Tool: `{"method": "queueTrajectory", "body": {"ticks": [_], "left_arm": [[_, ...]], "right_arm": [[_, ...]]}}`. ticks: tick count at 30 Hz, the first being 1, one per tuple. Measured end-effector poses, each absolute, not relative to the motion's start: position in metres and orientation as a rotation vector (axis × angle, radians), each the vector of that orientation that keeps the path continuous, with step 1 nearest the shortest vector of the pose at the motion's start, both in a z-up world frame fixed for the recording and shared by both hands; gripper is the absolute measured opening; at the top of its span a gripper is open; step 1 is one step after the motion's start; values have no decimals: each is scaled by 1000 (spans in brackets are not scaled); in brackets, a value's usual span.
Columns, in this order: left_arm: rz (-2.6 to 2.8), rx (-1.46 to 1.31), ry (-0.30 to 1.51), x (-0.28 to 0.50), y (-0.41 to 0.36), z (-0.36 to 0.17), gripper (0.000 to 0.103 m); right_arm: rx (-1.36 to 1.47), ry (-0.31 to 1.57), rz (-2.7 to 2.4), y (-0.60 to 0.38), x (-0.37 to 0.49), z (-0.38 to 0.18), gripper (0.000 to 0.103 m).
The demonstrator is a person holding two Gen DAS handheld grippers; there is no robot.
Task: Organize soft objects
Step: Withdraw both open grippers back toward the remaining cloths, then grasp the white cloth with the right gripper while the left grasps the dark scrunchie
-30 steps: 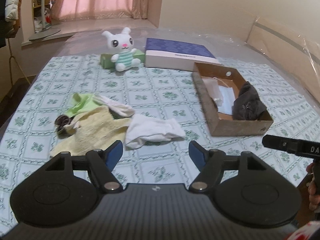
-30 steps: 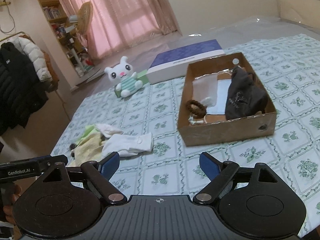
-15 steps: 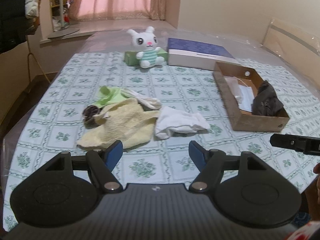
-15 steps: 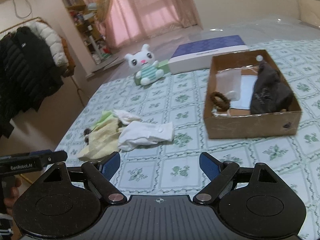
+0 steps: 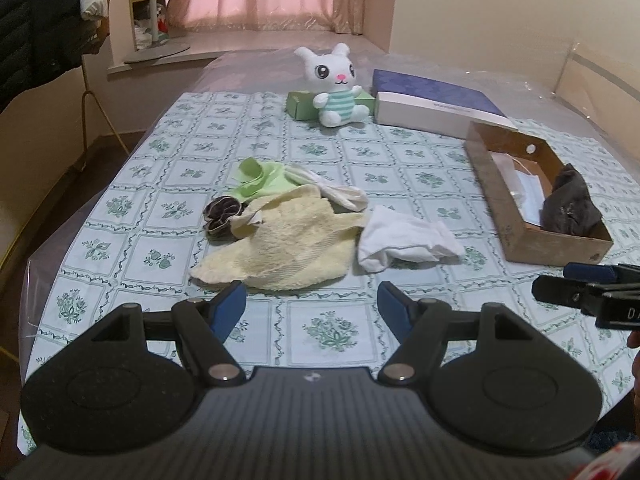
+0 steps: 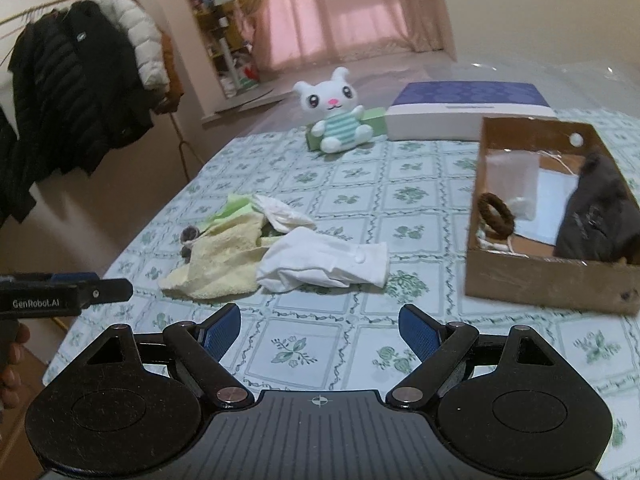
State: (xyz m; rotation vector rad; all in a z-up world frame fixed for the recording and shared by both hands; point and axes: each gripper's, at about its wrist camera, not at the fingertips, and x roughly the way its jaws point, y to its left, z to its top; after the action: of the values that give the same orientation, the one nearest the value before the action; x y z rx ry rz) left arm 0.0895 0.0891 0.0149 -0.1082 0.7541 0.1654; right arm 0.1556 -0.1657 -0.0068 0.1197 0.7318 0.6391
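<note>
Nearer now: cardboard box [image 6: 548, 280] with dark cloth [image 6: 596, 224].

A plush white bunny [image 5: 335, 85] sits against a green box [image 5: 301, 105] beside a purple-lidded flat box [image 5: 430, 99] on the floral tabletop [image 5: 328, 326], dark jackets [image 6: 76, 92] hanging at left.

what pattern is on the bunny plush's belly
Mint green and white horizontal stripes on the bunny plush, clearest in the left wrist view.
</note>
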Motion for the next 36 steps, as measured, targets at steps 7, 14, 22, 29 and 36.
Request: {"method": "queueTrajectory", "body": {"ticks": [7,14,22,29,36], "left_arm": [[182,-120,781,100,101,1,70],[187,-116,786,115,113,-12,69],[192,-127,810,132,125,-31,69],[201,-145,836,146,136,-46,67],[206,-160,845,157,147,-56,64]], "right_arm": [[32,718,674,-140,171,-19,86],[-42,705,705,-118,190,-34,86],[-128,681,723,-91,215,-53,86],[-220,644,728,-68,234,-71,86],[-293,669,732,-43,252,-95,86]]}}
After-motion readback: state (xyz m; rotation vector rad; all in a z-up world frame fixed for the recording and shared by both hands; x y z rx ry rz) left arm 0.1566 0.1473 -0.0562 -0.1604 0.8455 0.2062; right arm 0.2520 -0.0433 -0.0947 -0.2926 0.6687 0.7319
